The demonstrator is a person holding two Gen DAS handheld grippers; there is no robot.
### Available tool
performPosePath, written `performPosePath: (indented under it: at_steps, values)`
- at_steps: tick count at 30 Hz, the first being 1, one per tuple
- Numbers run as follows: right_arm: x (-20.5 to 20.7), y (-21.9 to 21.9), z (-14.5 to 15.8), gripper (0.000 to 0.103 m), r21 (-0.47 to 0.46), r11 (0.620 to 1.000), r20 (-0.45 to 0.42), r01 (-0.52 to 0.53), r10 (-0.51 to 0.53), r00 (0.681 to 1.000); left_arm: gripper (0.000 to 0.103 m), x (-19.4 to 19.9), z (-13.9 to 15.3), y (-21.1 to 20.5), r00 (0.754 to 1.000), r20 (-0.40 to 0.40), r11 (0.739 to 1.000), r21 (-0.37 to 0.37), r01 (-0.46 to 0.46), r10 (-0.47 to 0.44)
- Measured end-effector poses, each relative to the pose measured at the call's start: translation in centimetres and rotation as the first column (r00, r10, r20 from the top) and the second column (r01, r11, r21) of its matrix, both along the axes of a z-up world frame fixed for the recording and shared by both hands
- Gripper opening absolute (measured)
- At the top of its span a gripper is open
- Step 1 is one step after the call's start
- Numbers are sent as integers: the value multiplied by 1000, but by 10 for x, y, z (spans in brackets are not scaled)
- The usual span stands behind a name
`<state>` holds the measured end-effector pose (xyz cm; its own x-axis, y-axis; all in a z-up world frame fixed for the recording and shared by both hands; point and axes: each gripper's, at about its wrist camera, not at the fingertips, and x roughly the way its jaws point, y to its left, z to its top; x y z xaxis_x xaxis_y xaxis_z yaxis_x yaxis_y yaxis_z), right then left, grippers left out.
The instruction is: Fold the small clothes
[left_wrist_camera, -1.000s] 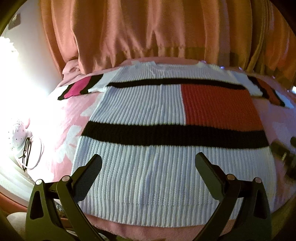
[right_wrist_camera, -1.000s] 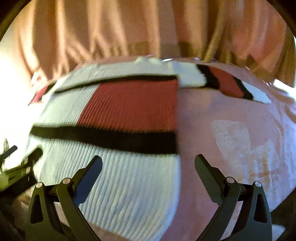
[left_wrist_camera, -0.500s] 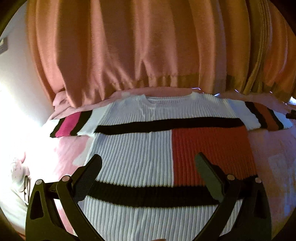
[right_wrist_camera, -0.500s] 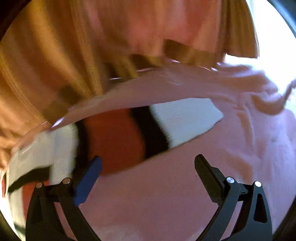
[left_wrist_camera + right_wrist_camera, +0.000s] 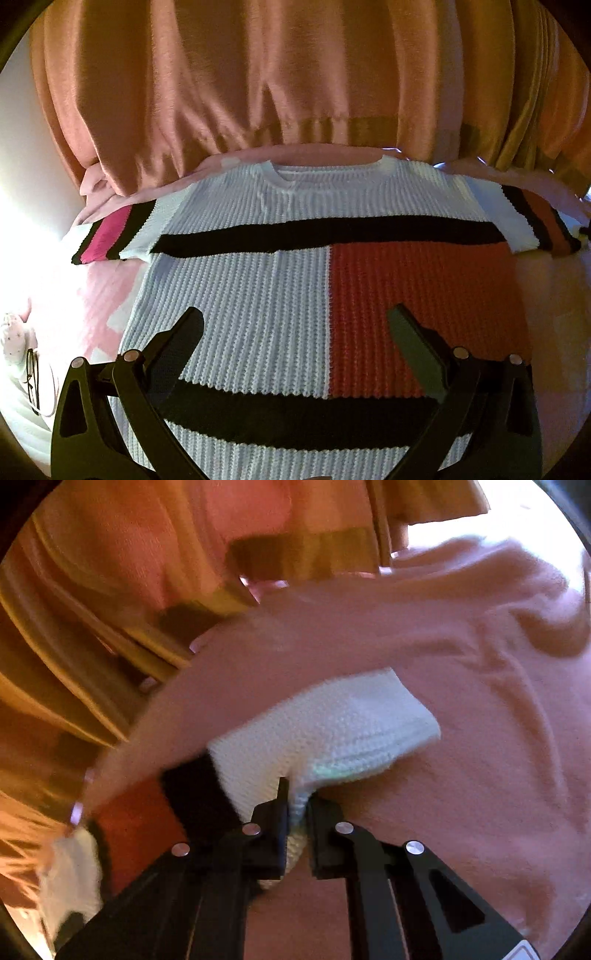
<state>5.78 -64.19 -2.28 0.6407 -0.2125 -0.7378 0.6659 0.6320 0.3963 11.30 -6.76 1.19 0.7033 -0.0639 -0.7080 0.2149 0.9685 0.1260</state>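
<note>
Right wrist view: right gripper (image 5: pixel 295 805) pinches sweater (image 5: pixel 325 731) cuff.

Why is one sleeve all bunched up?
The right tool is pinching the white cuff of that sleeve, so the knit puckers and lifts off the pink blanket. The rest of the sweater lies flat and straight. The left tool hangs open above it. Nothing else looks odd.
</note>
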Motion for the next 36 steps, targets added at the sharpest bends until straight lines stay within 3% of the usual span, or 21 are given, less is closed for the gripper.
performPosePath:
  at_steps: [3, 6, 9, 12, 15, 17, 19, 23, 25, 26, 27, 29, 31, 33, 34, 36]
  values:
    - [13, 29, 41, 8, -19, 995, 117, -99, 100, 988, 98, -1, 1, 3, 1000, -3, 1000, -8, 2, -2]
    - [37, 83, 89, 8, -64, 964, 205, -258, 266, 942, 98, -2, 4, 9, 1000, 4, 1000, -15, -4, 4]
    - [74, 173, 134, 8, -118, 876, 261, -468, 482, 836, 98, -2, 9, 18, 1000, 5, 999, -32, -15, 15]
    - [104, 252, 151, 8, -146, 785, 262, -602, 617, 742, 98, -4, 15, 33, 999, 11, 998, -57, -33, 34]
    - [139, 347, 143, 8, -170, 672, 210, -721, 740, 639, 98, -3, 22, 54, 999, 4, 993, -108, -47, 48]
    - [159, 394, 123, 8, -135, 615, 179, -776, 786, 592, 98, -2, 25, 64, 998, 0, 990, -127, -61, 61]
    - [178, 444, 90, 10, -100, 534, 126, -839, 844, 522, 98, 0, 27, 76, 997, -4, 985, -154, -73, 73]
    - [185, 507, 32, 14, -87, 441, -29, -893, 895, 445, 98, 8, 25, 94, 995, -27, 979, -180, -99, 96]
    - [174, 504, 37, 14, -111, 441, -19, -891, 895, 445, 98, 14, 23, 100, 994, -51, 975, -193, -106, 98]
    - [165, 490, 46, 17, -127, 462, -1, -878, 885, 466, 98, 17, 22, 101, 993, -60, 973, -200, -111, 101]
    - [153, 471, 57, 23, -151, 500, -5, -853, 862, 506, 98, 19, 22, 102, 993, -66, 971, -209, -114, 103]
    - [130, 431, 72, 59, -219, 584, -50, -782, 794, 606, 98, 30, 18, 99, 991, -94, 965, -237, -114, 94]
    - [102, 390, 77, 61, -289, 635, -111, -716, 721, 684, 98, 46, 12, 89, 987, -153, 957, -277, -83, 41]
    - [80, 355, 68, 61, -354, 656, -213, -667, 637, 740, 98, 59, 7, 76, 983, -185, 948, -312, -69, 11]
    - [74, 345, 60, 61, -358, 665, -245, -656, 611, 753, 98, 67, 4, 64, 982, -187, 946, -321, -51, -11]
    - [68, 321, 38, 61, -297, 709, -279, -639, 576, 768, 98, 86, -5, 44, 985, -174, 962, -269, -45, -3]
